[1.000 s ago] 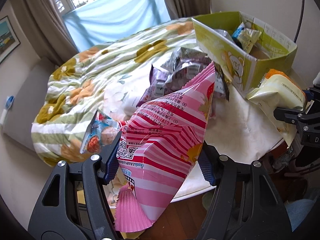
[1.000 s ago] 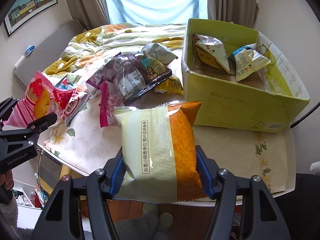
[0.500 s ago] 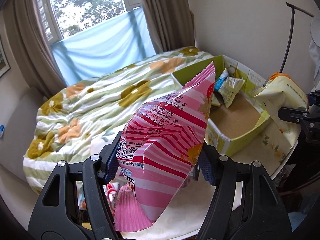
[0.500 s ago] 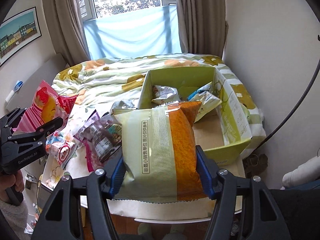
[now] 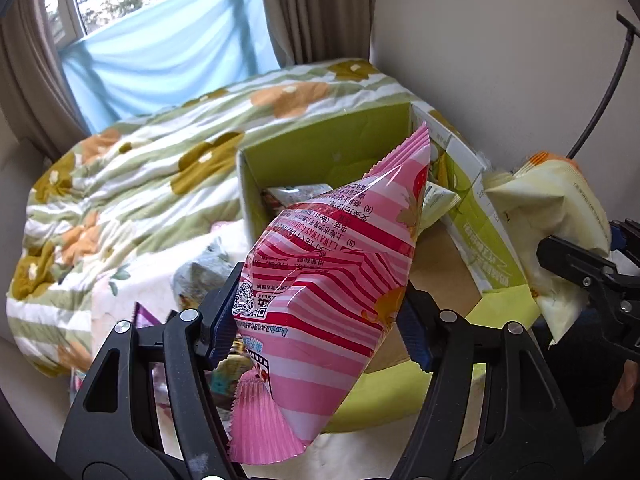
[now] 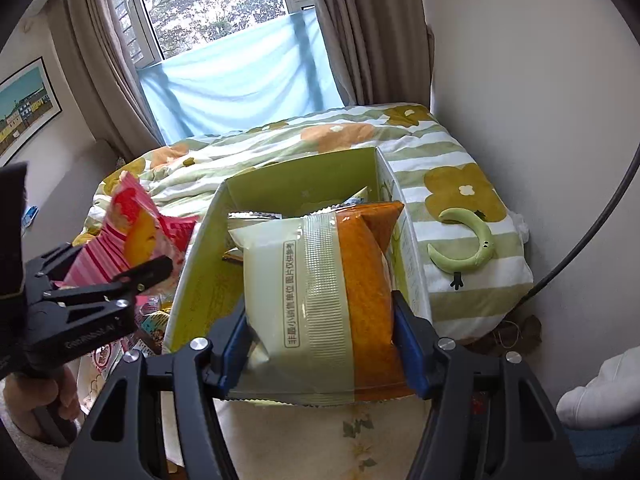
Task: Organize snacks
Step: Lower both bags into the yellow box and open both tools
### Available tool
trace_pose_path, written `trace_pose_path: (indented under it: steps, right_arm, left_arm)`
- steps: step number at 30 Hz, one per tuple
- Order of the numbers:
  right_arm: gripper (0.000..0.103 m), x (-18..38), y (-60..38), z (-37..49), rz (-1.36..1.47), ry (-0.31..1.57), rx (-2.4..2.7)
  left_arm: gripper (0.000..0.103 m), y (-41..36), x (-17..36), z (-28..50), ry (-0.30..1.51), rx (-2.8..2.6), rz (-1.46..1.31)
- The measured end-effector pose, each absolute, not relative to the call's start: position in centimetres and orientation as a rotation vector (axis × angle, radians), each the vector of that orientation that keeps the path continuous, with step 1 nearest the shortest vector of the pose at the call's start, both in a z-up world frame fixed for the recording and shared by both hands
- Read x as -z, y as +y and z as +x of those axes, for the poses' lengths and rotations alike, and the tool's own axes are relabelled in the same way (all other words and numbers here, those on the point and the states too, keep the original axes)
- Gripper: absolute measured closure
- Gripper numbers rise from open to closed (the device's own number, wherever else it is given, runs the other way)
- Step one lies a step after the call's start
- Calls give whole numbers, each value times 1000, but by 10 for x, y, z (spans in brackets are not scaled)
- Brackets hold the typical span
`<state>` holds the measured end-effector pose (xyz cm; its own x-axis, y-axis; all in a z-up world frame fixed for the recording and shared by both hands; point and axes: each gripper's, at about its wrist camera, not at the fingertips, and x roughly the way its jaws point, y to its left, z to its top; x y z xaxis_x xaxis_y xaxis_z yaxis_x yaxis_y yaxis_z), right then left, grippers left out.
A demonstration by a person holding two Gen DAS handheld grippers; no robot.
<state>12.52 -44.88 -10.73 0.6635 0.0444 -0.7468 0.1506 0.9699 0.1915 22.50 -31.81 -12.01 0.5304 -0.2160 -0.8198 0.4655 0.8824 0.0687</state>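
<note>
Now my left hand-held gripper (image 5: pixel 320 320) is pinching a pink striped snack bag (image 5: pixel 332 276). Both blue pads press into the bag's sides, so the jaws stand only as far apart as the puffy bag is wide. The bag stands almost upright between the fingers. Its long side runs away from me, with the crimped top edge pointing up and ahead toward the green box (image 5: pixel 320 152). Its frilly pink bottom hangs down below the pads. The bag is in the air, just in front of the box's near wall.

My right hand-held gripper (image 6: pixel 320 344) is pinching a cream and orange snack bag (image 6: pixel 320 300). Its pads squeeze the bag near the bottom, one on the cream side and one on the orange side. This bag also stands up tall, with its top end pointing ahead over the open green box (image 6: pixel 304 176). The writing strip runs up the bag's length.

Inside the box, behind my bags, a few small packets lie on the bottom. Left of the box, more snacks (image 6: pixel 152 320) lie on the bench (image 6: pixel 360 440). Past the box is a bed with a flowery quilt (image 6: pixel 460 192), and a green moon toy (image 6: pixel 468 248) lies on it.
</note>
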Motion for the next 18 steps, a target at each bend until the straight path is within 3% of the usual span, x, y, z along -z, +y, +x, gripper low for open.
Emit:
trace_pose_path:
  steps: [9,12,13,14,15,18]
  right_arm:
    - [43,112,-490,151,239,856,-6]
    - [43,114,-495,155,243,854,-28]
    - [43,114,-496,156,242,854,-36]
    - [43,114,-496,157,239,854,-45]
    - [43,113,-496,158,234,853,-52]
    - [43,112,-496,161,225,849,-72]
  left_arm:
    - [38,-374,159,236,988,321,393]
    - [33,-378,172,236,1030,334,373]
    - [23,-378,173,236,1033,325,362]
    - [6,-377,173,235,1033,318,351]
    - [0,-375,172,234,1028,317,339]
    - [0,-369,164,226,1008,334,314]
